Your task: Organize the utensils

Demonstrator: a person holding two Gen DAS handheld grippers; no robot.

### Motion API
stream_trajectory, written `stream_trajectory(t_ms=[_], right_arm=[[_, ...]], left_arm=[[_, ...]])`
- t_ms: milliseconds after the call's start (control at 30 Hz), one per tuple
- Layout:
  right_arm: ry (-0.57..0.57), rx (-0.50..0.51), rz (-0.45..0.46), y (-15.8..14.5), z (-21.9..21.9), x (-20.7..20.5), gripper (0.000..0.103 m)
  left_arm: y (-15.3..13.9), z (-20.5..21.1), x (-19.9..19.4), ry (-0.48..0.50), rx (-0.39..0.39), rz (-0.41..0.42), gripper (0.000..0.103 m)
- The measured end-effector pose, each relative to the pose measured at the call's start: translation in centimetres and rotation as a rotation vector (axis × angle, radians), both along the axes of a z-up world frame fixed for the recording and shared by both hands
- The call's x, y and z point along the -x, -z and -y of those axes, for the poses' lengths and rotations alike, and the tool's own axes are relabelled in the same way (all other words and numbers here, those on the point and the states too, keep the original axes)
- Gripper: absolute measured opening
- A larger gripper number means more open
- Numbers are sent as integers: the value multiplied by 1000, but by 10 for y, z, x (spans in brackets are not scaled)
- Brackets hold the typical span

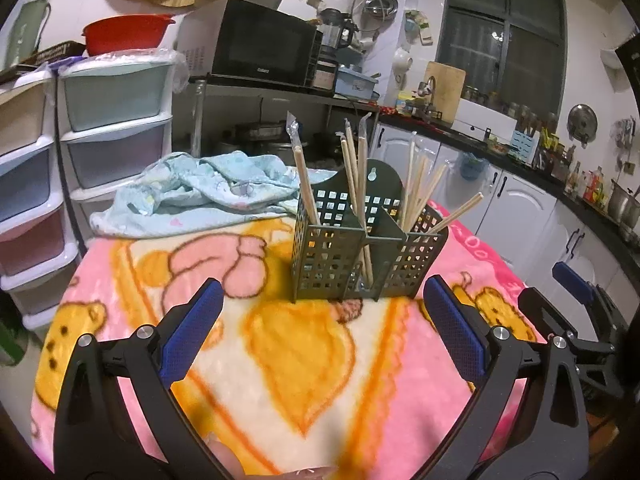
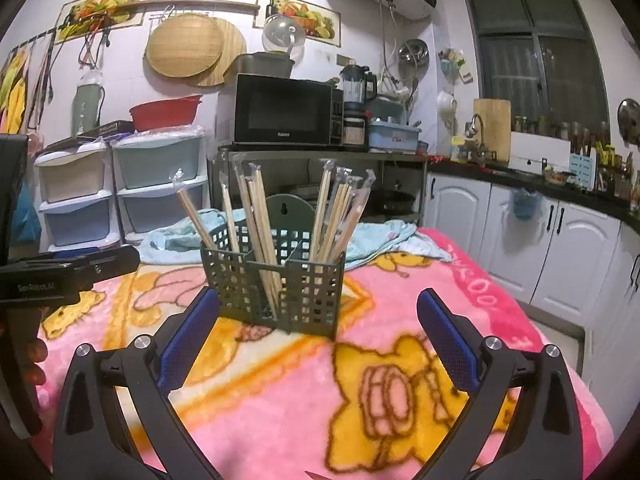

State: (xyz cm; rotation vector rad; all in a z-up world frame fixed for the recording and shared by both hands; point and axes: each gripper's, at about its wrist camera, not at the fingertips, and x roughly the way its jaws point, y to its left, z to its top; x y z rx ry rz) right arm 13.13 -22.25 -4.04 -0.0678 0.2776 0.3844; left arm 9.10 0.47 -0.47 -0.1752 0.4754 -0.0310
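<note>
Dark green perforated plastic utensil caddy point(image 1: 360, 248) upright on pink and yellow cartoon-print fleece blanket point(image 1: 304, 364), wrapped wooden chopsticks point(image 1: 362, 176) standing in its compartments.

Left wrist view: left gripper point(image 1: 322, 332) low over blanket, blue-padded fingers spread wide, holding nothing; crumpled pale blue cloth point(image 1: 200, 192) behind caddy. Right wrist view: right gripper point(image 2: 318, 340) likewise spread and empty; caddy point(image 2: 280, 276) just beyond fingertips; chopsticks point(image 2: 260, 220) leaning outward; black microwave point(image 2: 284, 110) on shelf behind.

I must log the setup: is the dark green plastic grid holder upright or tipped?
Upright. The dark green plastic grid holder rests flat on the pink cartoon blanket, with wrapped wooden chopsticks standing inside.
</note>
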Motion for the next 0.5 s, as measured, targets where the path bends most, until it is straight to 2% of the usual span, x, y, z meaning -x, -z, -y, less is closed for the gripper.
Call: stream_trajectory(t_ms=[500], right_arm=[[-9,1,0,2,-2,5,96]], left_arm=[[0,-1,2,5,5,8,92]])
